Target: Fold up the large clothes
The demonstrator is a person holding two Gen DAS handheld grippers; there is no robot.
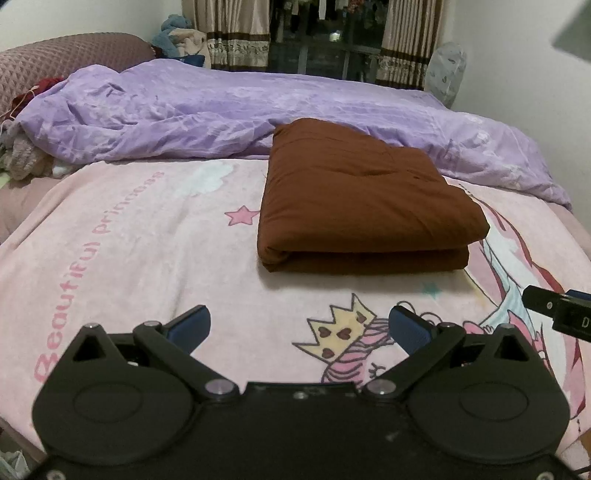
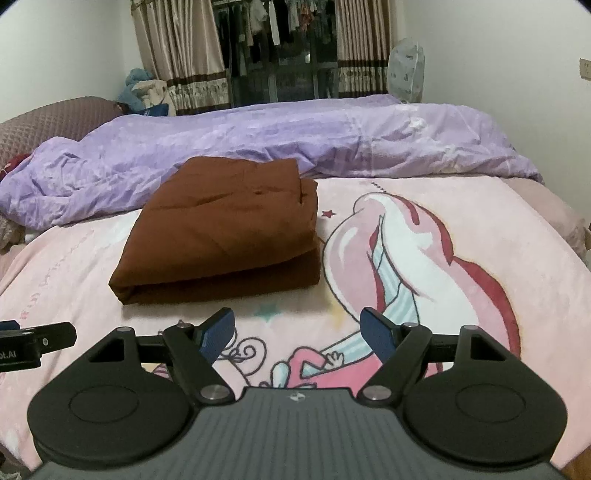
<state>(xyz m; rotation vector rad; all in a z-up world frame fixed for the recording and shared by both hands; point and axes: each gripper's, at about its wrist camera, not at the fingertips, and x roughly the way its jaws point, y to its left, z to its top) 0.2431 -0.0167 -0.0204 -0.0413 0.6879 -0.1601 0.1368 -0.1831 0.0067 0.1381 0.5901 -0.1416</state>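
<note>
A folded garment [image 1: 365, 199] lies flat on the blanket [image 1: 147, 258] that covers the near part of the bed, its folded edge toward the near side. Behind it, a rumpled duvet [image 1: 221, 107] runs across the bed from left to right, touching the garment's far edge. At the far left sits a pillow [image 1: 66, 59], with a heap of soft toys [image 1: 177, 37] behind it. Curtains [image 1: 236, 33] hang at the far wall on both sides of a window, and a covered fan [image 1: 445, 70] stands at the far right. The left hand-held gripper [image 1: 299, 326] and right hand-held gripper [image 2: 297, 332] hover side by side over the blanket's near edge, both well apart from the garment, jaws spread with nothing between them.
</note>
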